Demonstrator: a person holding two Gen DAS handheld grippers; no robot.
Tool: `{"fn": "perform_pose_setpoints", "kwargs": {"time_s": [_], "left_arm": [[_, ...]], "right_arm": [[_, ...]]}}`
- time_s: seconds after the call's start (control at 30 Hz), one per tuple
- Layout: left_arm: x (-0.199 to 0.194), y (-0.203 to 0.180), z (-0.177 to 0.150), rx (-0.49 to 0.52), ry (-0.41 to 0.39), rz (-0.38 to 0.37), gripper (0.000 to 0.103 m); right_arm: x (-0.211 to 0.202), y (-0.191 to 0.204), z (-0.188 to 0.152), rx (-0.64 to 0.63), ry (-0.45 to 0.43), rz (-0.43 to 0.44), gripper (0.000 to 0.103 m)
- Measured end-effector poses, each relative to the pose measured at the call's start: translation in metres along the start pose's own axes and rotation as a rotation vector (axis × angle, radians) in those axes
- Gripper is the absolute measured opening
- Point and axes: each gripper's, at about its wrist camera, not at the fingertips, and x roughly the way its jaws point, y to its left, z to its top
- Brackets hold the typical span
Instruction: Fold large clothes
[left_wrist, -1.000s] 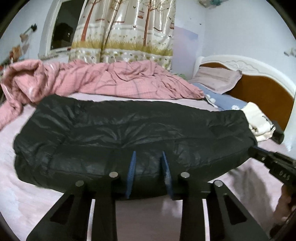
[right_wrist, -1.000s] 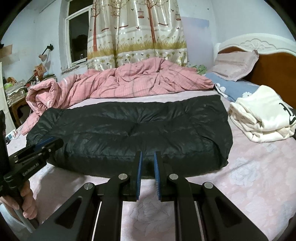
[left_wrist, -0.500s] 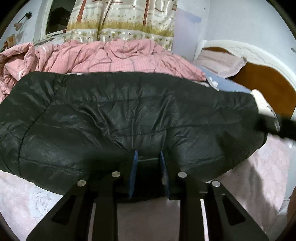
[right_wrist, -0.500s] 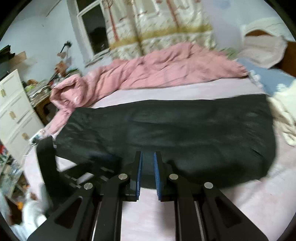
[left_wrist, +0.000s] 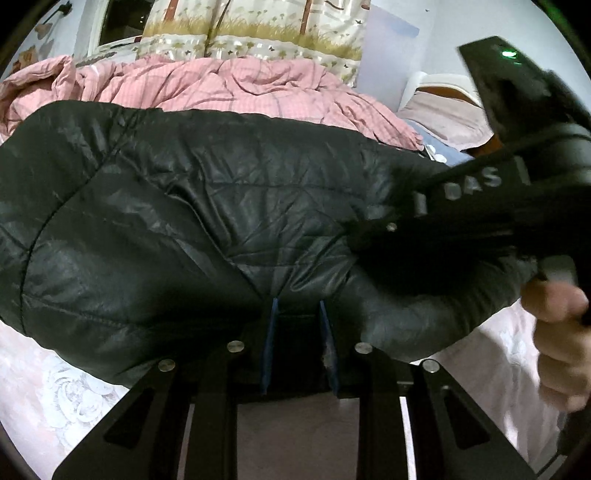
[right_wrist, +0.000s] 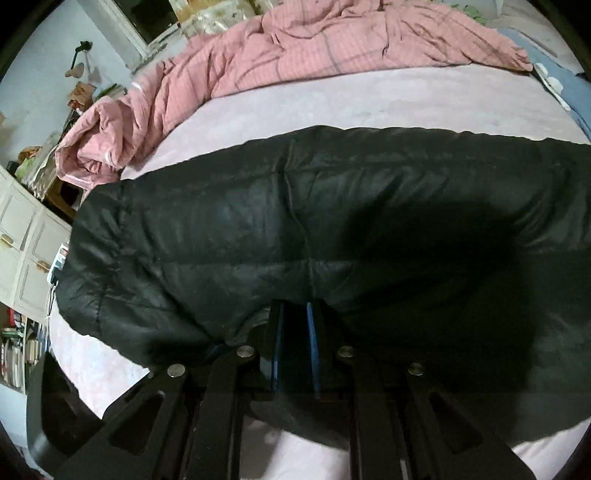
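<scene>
A black puffer jacket lies lengthwise across the pink bed sheet. My left gripper sits at the jacket's near edge, its blue pads narrowly apart with the black fabric pinched between them. The right gripper reaches in from the right over the jacket, held by a person's hand. In the right wrist view the right gripper is shut on the jacket, whose fabric bulges around and below the fingers. The jacket's right end runs out of that view.
A crumpled pink checked quilt lies along the far side of the bed. A pillow and the headboard are at the far right. White drawers and cluttered shelves stand off the bed's left end.
The right gripper has swung left across the jacket and tipped downward; the cream garment has left its view. The left gripper has sunk slightly, and the right gripper now crosses its view.
</scene>
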Motion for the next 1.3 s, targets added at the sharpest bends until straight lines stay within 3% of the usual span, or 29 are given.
{"fn": "perform_pose_setpoints", "kwargs": {"time_s": [0.17, 0.33, 0.53, 0.67, 0.77, 0.83, 0.9, 0.97, 1.03, 1.1, 1.17, 1.2, 1.3], "left_arm": [[0.003, 0.001, 0.002, -0.009, 0.011, -0.006, 0.023], [0.003, 0.002, 0.001, -0.017, 0.013, -0.009, 0.023], [0.003, 0.002, 0.001, -0.021, 0.006, -0.002, 0.023], [0.002, -0.002, 0.000, -0.006, 0.004, 0.016, 0.023], [-0.002, -0.004, 0.001, 0.009, -0.012, 0.030, 0.023], [-0.004, -0.004, 0.001, 0.010, -0.021, 0.027, 0.023], [-0.006, -0.003, 0.002, 0.009, -0.026, 0.018, 0.022], [-0.008, -0.004, 0.004, 0.010, -0.033, 0.014, 0.026], [-0.014, -0.004, 0.005, 0.014, -0.051, 0.006, 0.034], [-0.027, -0.005, 0.005, 0.026, -0.092, 0.022, 0.044], [-0.047, -0.007, 0.004, 0.052, -0.161, 0.073, 0.060], [-0.057, -0.008, 0.003, 0.065, -0.200, 0.098, 0.062], [-0.084, -0.008, 0.000, 0.072, -0.277, 0.169, 0.078]], "right_arm": [[0.023, 0.004, 0.026, -0.008, 0.009, -0.052, 0.013], [0.044, -0.004, 0.048, 0.039, -0.033, -0.102, 0.000], [0.055, -0.013, 0.075, 0.091, -0.052, -0.063, 0.000], [0.011, 0.012, 0.057, -0.058, -0.210, -0.152, 0.000], [-0.047, 0.017, 0.007, -0.128, -0.327, -0.043, 0.002], [-0.081, 0.012, -0.034, -0.145, -0.371, -0.026, 0.014], [-0.103, 0.005, -0.065, -0.149, -0.404, -0.035, 0.045], [-0.119, -0.006, -0.091, -0.126, -0.426, -0.063, 0.068], [-0.133, -0.022, -0.111, -0.085, -0.437, -0.065, 0.071], [-0.139, -0.040, -0.122, -0.033, -0.423, -0.056, 0.084], [-0.142, -0.062, -0.131, 0.050, -0.412, -0.052, 0.087], [-0.141, -0.072, -0.135, 0.094, -0.400, -0.051, 0.087], [-0.145, -0.085, -0.157, 0.192, -0.409, -0.176, 0.087]]}}
